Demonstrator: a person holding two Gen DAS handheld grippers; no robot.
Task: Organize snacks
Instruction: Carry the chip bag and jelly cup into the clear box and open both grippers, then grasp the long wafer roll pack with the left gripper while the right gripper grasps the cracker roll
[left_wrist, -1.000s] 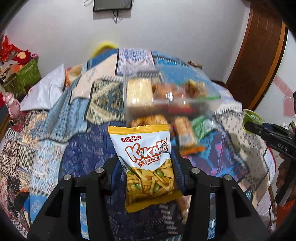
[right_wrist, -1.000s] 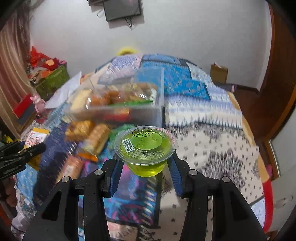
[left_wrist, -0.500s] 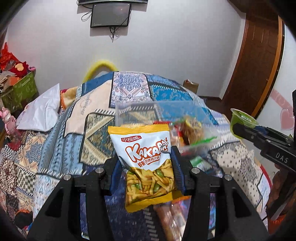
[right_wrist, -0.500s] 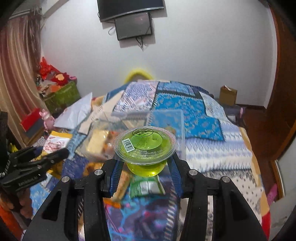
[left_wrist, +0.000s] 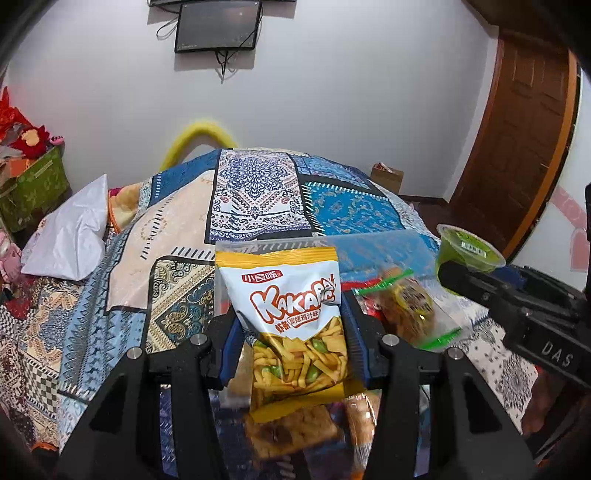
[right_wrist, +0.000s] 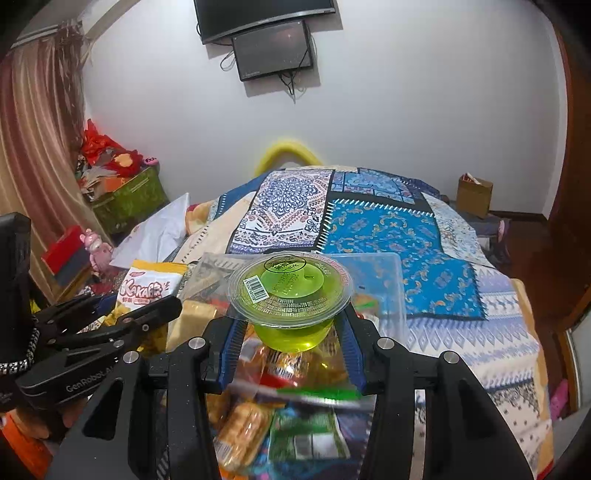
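My left gripper is shut on a white and yellow Kakapo snack bag and holds it upright above the bed. My right gripper is shut on a green jelly cup with a clear lid. Both hover just in front of a clear plastic box that holds several snacks. The box also shows in the left wrist view, behind the bag. The right gripper with the cup shows at the right of the left wrist view. The left gripper with the bag shows at the left of the right wrist view.
Loose snack packets lie on the patterned quilt below the grippers. A white pillow lies at the left. A green box with red clutter stands by the curtain. A wooden door is at the right.
Both grippers have risen and tilted up with their loads. The clear box and loose snacks have dropped lower in both views; the wall screens now show.
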